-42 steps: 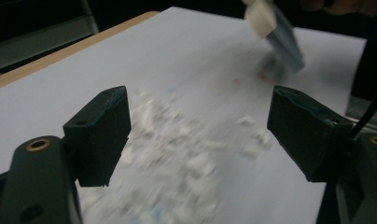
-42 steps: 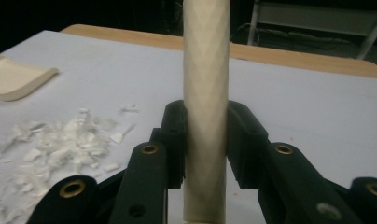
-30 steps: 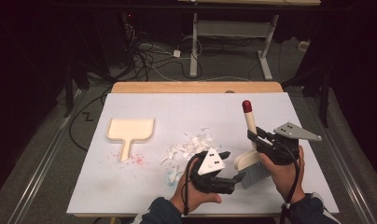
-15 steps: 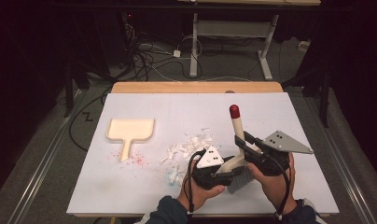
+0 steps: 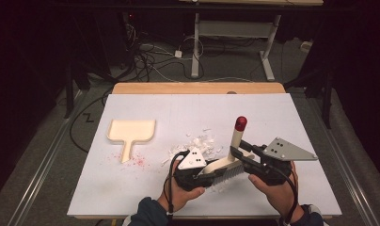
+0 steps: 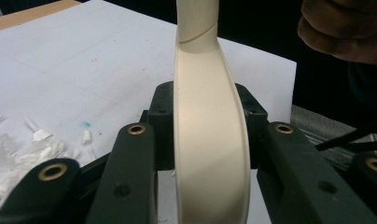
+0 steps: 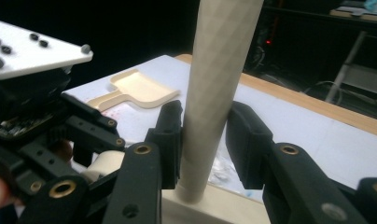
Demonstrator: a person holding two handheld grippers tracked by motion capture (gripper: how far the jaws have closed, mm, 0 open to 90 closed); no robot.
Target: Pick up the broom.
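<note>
High view: near edge of surface (image 5: 131, 188), two hands hold a brush (image 5: 225, 165) between them. Left hand-held gripper (image 5: 204, 173) grips the brush head from the left; jaws have just been closing, now clamped on the cream body, which the left gripper view shows as a curved cream band (image 6: 210, 140) pinched between both black pads. Right hand-held gripper (image 5: 242, 155) sits at the handle base; right gripper view shows the cream handle (image 7: 214, 93) upright between the pads, left pad touching, right pad with a slim gap. Its jaws have just been opening slightly, so the grip is loosened, handle between them but not pressed. Brush bristles (image 5: 225, 176) point down just above the surface, handle rising tilted, red tip (image 5: 241, 123) up top. Just beyond the brush, a pile of white scraps (image 5: 197, 143) on the surface, some right under the left hand-held gripper. Farther left, well apart, a cream dustpan (image 5: 130, 132) lies flat, handle toward the near edge, red specks (image 5: 136, 160) by that handle. Far edge: wooden strip (image 5: 197, 88), then floor with cables (image 5: 150, 61).
</note>
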